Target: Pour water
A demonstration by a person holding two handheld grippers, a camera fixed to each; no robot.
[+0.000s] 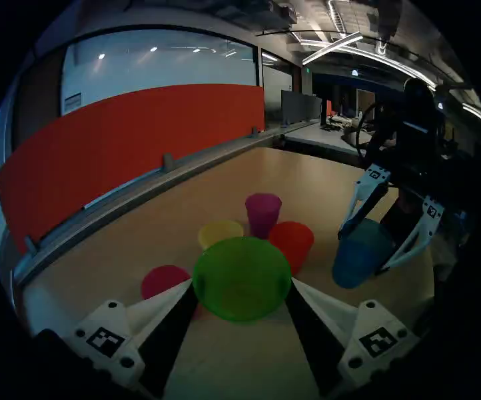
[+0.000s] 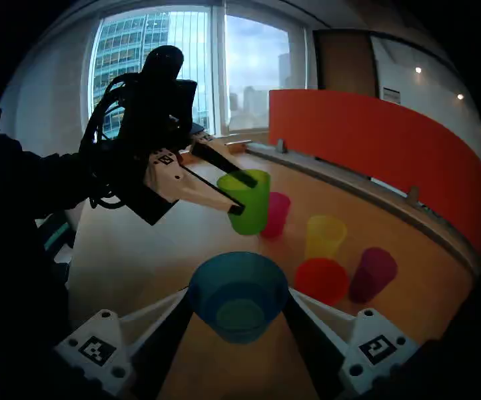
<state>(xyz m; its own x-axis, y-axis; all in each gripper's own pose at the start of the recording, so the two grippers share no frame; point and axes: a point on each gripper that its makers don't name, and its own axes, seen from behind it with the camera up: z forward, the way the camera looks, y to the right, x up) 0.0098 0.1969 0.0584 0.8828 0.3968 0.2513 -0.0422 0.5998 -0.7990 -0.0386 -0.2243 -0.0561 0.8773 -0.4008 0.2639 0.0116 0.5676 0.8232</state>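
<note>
Gripping green cup, left gripper jaws closed on its sides, lower centre of left gripper view. Right gripper jaws clamp blue cup, lower centre of right gripper view. Cups thin plastic: likely light, flexible, slick; best held mid-wall, gently.

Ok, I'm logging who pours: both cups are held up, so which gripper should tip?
Probably right: the blue cup in the right gripper seems to show a water line inside; the green cup in the left gripper looks empty, ready to receive.
</note>
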